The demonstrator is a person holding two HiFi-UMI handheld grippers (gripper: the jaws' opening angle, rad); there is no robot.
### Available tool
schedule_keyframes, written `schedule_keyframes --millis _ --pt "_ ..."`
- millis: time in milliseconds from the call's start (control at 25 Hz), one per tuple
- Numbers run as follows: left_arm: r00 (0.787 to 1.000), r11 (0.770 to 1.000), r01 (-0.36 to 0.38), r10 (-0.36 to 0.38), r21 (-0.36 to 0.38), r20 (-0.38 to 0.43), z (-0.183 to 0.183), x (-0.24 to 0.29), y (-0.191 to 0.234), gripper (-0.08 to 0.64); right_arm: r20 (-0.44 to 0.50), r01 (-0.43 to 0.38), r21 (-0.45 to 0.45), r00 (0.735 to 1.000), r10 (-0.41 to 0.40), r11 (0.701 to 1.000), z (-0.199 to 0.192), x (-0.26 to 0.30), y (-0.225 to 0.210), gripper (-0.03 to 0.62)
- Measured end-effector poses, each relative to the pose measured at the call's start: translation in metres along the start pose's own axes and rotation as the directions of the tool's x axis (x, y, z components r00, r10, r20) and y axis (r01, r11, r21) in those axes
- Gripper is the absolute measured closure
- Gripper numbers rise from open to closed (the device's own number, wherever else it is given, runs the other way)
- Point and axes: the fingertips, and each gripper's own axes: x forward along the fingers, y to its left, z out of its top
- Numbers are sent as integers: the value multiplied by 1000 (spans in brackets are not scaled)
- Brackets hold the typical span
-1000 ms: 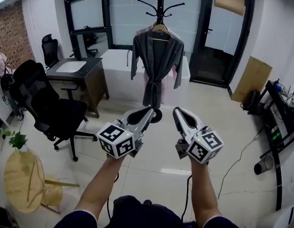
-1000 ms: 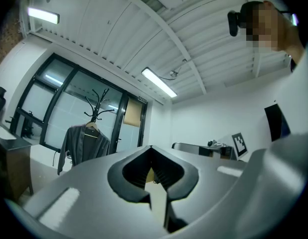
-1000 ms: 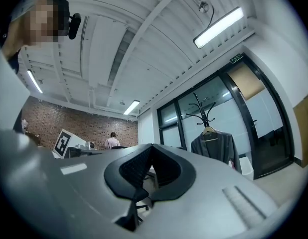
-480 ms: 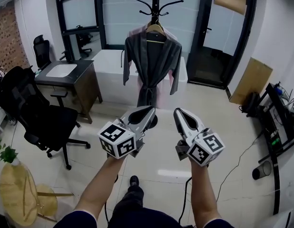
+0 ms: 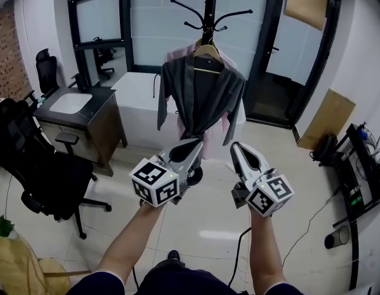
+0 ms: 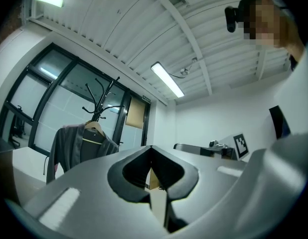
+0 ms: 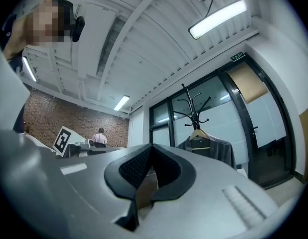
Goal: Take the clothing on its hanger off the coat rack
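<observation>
A grey robe hangs on a wooden hanger from the black coat rack, with a pink garment behind it. Both grippers are held side by side in front of the robe and below it, apart from it. My left gripper is shut with nothing in it, and so is my right gripper. In the left gripper view the robe and rack stand to the left of the closed jaws. In the right gripper view the robe hangs to the right of the closed jaws.
A black office chair and a dark desk stand at the left, a white counter behind the rack. A cardboard sheet and a cabled shelf line the right wall. A round wooden table sits at lower left.
The person has walked towards the coat rack: the robe looks nearer and larger, and the chair and round table have slid left and down. Both grippers stay shut and side by side.
</observation>
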Motion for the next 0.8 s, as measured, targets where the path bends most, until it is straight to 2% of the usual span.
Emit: schedule_keyframes --millis 440,800 --pt "1000 1000 -19 20 20 -17 -7 64 98 548 7 -4 3 1000 3 1000 -15 95 -77 591" --pt "997 996 -68 70 57 -22 -17 141 157 548 32 -55 -26 998 56 998 -16 154 -165 591"
